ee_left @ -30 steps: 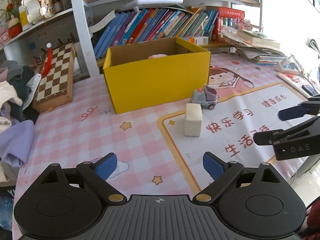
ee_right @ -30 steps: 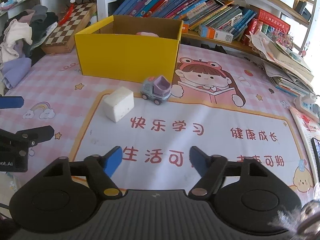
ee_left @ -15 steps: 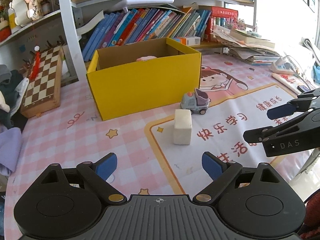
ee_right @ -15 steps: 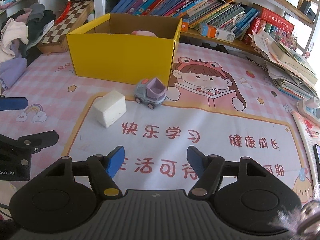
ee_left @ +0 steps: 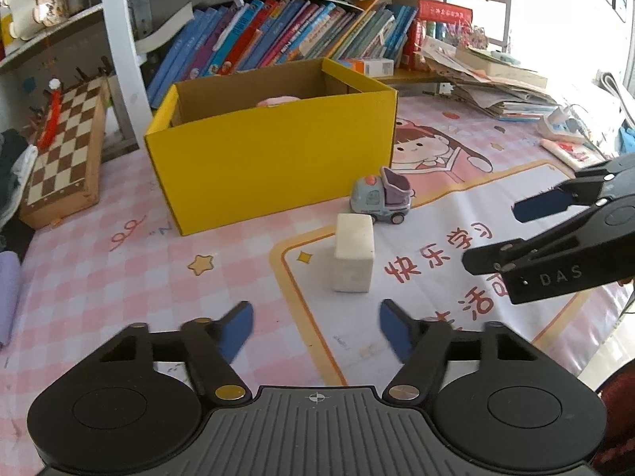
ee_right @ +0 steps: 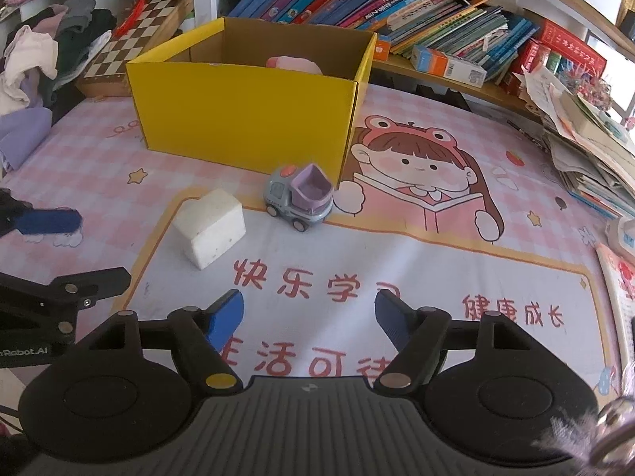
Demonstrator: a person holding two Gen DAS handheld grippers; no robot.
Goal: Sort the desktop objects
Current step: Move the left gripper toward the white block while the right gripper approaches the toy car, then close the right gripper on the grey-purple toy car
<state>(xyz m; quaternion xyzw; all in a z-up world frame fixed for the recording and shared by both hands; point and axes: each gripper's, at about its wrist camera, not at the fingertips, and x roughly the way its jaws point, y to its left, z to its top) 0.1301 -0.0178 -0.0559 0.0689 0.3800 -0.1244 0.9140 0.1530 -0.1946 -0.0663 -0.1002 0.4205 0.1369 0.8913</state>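
White block (ee_left: 354, 253) stands on end on the printed mat (ee_left: 436, 261) of the desk (ee_left: 119, 269), just inside the mat's orange border. The toy truck (ee_left: 380, 198) sits just behind it, apart from it, near the front right corner of the yellow box (ee_left: 274, 166). A pink item (ee_right: 293, 64) already lies in the box.

Change over the last second: in the left wrist view the block has grown and slid toward the centre line between the blue pads, and the box fills more of the frame. The left claw (ee_left: 315, 327) has advanced on the block. Its jaws stand wide apart, nothing between them; the block is near but not yet inside the gap.

Right claw (ee_right: 308, 314): jaws likewise apart and empty, hovering over the mat's red characters. The truck and block have drawn somewhat closer in its view too; it points roughly at the truck.

Reading: approach phase, no grasp yet. Left appears committed to the block, right possibly to the truck. Both items remain to be boxed.

Background: chessboard (ee_left: 63, 146), bookshelf (ee_left: 285, 35).
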